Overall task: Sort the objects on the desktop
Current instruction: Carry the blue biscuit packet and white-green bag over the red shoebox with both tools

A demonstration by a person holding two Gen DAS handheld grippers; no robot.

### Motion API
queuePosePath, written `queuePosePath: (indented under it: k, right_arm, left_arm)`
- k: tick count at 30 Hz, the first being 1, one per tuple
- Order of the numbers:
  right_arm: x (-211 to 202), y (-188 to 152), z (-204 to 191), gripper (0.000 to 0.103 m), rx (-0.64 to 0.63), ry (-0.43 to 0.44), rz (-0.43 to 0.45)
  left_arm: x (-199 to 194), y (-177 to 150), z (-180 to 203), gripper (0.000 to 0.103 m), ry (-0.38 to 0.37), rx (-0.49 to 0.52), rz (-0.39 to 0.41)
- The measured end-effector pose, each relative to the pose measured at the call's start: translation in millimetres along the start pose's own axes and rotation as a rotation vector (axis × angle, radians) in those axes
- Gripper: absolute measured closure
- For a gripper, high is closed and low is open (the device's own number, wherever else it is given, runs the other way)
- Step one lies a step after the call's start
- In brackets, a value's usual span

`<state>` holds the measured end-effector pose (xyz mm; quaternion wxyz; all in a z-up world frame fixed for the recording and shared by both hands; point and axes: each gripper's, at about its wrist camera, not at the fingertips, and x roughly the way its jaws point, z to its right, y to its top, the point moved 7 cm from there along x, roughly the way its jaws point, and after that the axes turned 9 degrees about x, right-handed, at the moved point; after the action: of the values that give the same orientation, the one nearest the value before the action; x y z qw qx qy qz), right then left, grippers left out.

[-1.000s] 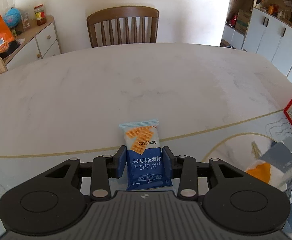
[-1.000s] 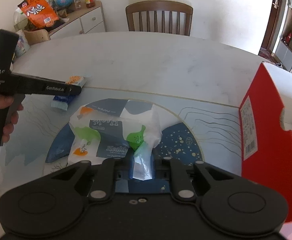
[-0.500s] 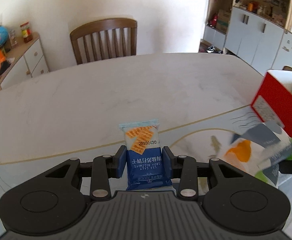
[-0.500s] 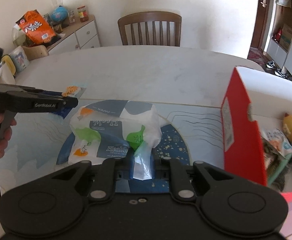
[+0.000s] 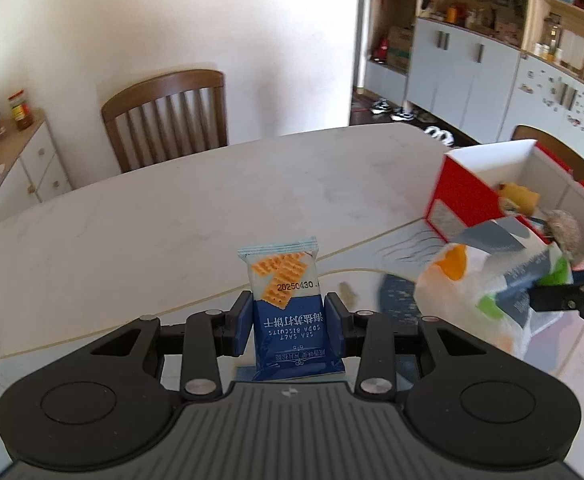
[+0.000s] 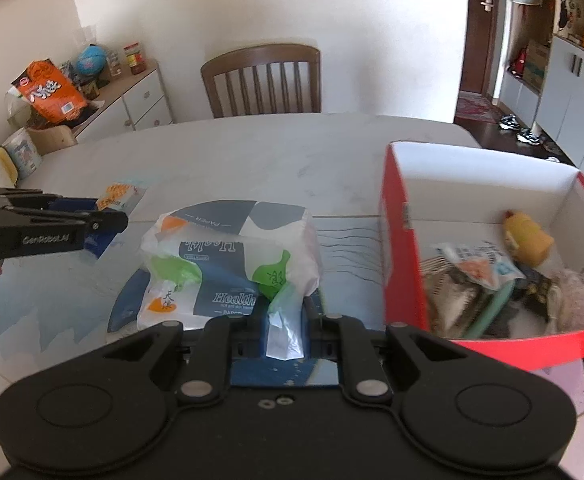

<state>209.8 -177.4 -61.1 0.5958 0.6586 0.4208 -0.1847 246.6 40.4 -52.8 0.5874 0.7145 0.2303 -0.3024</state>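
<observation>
Red box (image 6: 402,232) just beside tissue pack (image 6: 228,264), bare marble table (image 5: 172,216) beyond

Open table ahead, box wall to the right

From the right wrist view, the table (image 6: 252,152) lies bare toward 12 o'clock; the red box (image 6: 402,240) wall stands at 2 o'clock, seemingly crowded inside.

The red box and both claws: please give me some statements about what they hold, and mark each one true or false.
1. The left claw grips a blue soda biscuit packet. True.
2. The right claw is open and holds nothing. False: it is shut on the plastic wrapper of a tissue pack.
3. The red box is empty. False: a yellow toy and snack packets lie in it.
4. A wooden chair stands behind the table. True.
5. The tissue pack already lies inside the red box. False: it is outside, to the box's left in the right wrist view.
</observation>
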Motion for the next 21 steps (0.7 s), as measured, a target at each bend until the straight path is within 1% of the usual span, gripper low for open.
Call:
queuePosePath:
  k: [9,15,21]
  right_arm:
    - [-27.9,-3.5,32.5,0.088,0.038,-0.034,0.025]
    - [-46.4,-5.9,61.6,0.088,0.064,-0.055,0.043]
    - [-63.1,-5.4,93.5,0.088,0.085,-0.073,0.067]
  left_arm:
    - [-17.3,20.5,50.0,0.066,-0.084,0.060,0.031]
    - [-22.3,35.8,89.6,0.066,-0.144,0.087,0.052]
    - [-23.8,50.5,127.3,0.066,-0.182,0.114,0.069]
